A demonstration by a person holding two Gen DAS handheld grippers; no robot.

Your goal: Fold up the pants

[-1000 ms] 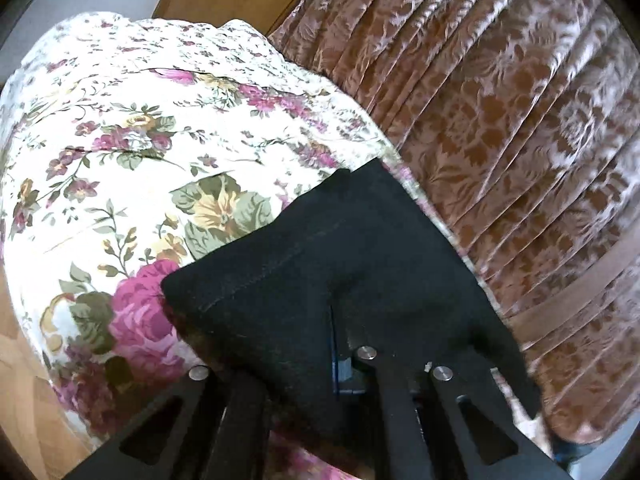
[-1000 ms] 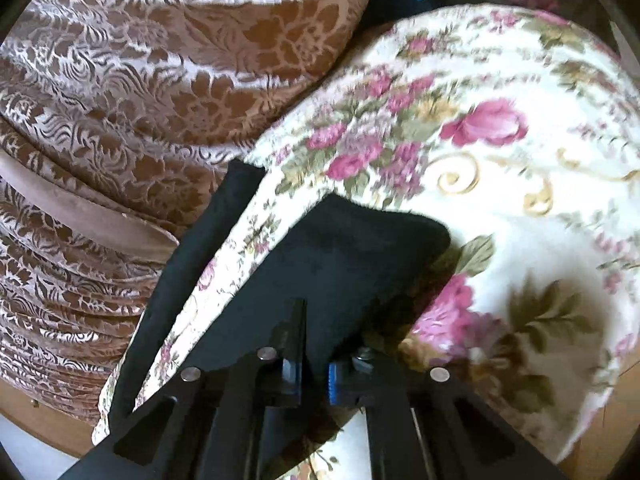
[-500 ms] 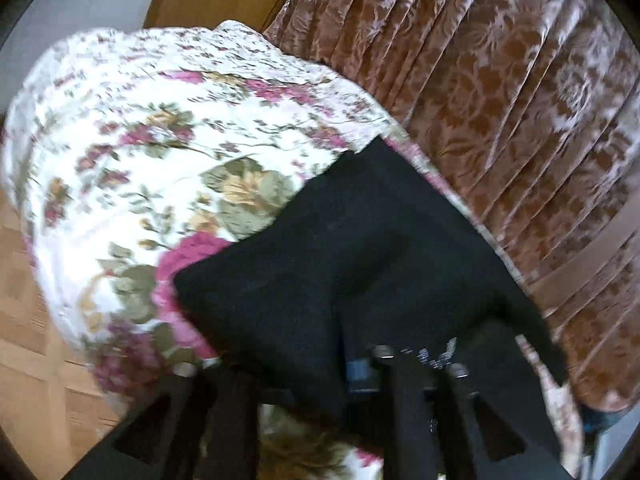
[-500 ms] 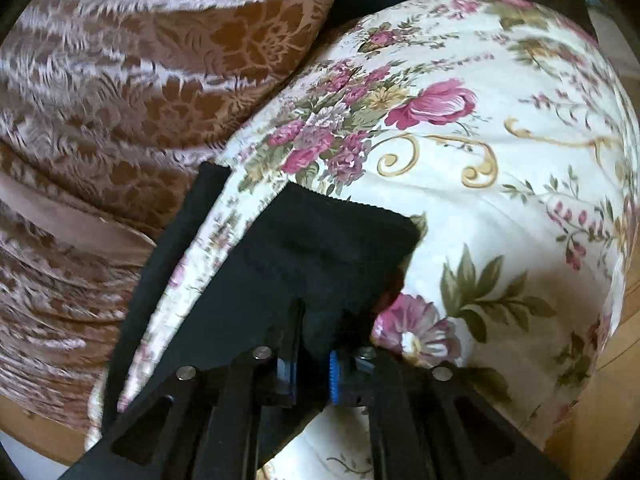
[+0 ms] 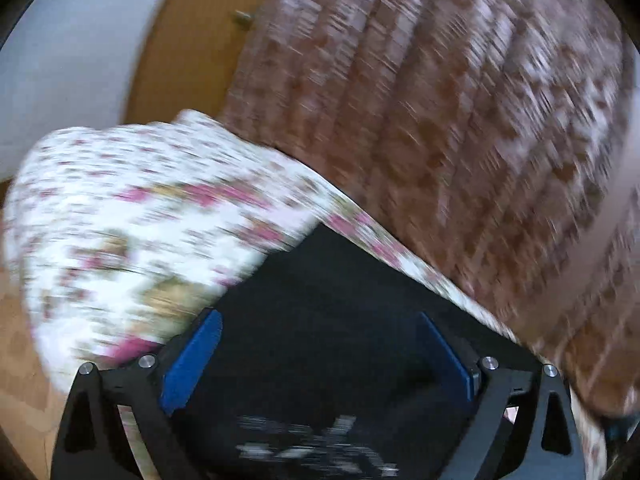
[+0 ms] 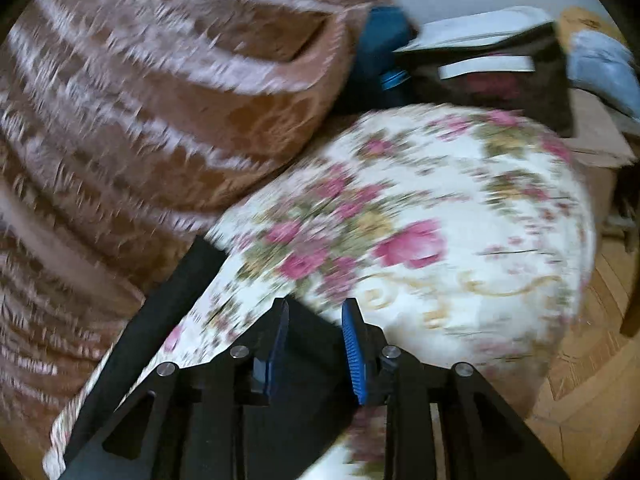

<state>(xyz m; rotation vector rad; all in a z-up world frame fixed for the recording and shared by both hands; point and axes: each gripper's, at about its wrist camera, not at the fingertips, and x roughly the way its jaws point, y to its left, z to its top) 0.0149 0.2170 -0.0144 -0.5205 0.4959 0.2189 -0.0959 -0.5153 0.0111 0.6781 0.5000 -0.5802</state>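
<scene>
We let go: left gripper jaws opening wide, right gripper jaws just parting, dropping the black fabric pants onto the floral-cloth table; this fold looks placed.

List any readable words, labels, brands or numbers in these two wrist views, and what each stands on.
None can be read.
White marks on the black pants in the left wrist view: too blurred to tell if they are text.
White strip on the dark box: no legible print.
</scene>
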